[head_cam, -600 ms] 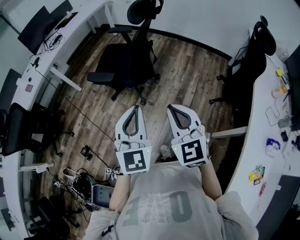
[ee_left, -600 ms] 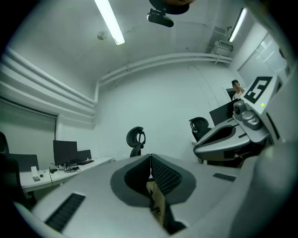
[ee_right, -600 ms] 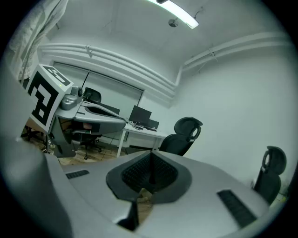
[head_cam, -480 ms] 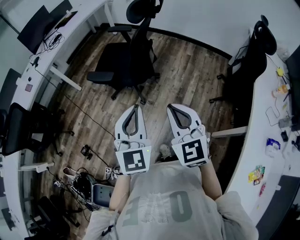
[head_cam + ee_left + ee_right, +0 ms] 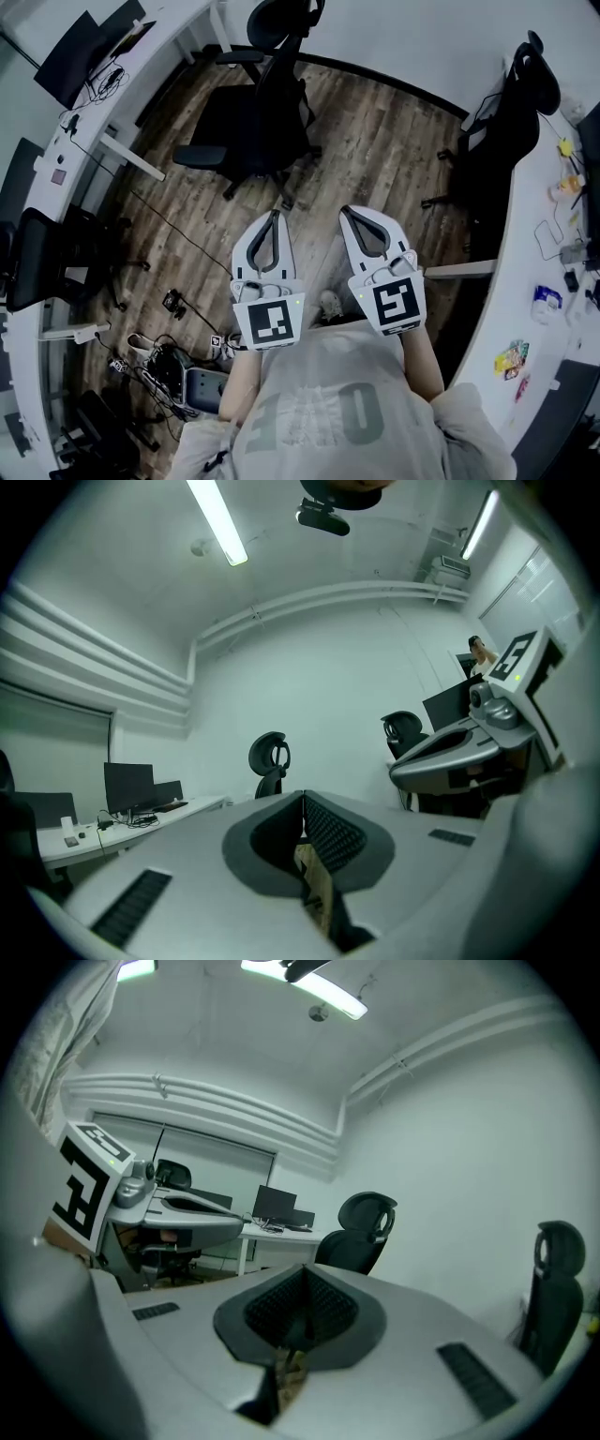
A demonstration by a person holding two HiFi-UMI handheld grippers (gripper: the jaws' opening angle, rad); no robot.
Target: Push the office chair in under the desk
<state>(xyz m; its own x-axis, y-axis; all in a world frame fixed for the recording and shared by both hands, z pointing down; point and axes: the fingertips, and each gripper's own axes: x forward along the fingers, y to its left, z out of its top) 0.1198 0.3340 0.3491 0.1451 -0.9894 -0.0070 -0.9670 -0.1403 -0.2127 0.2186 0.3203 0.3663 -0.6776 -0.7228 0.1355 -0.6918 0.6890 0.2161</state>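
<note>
Office chair [image 5: 251, 127] on wood floor [image 5: 380, 141]

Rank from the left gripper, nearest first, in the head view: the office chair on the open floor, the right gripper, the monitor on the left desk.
1. The right gripper, just beside the left gripper.
2. The office chair, ahead on the open floor.
3. The monitor, far corner of the left desk.

Light: cool, even; ceiling tube [image 5: 217, 522] at 11 o'clock, left gripper view.
Glare: tube blown out.
Edges: fisheye bend, black corners in both gripper views.
Shadow: office chair [image 5: 253, 122] near-black, detail lost.
</note>
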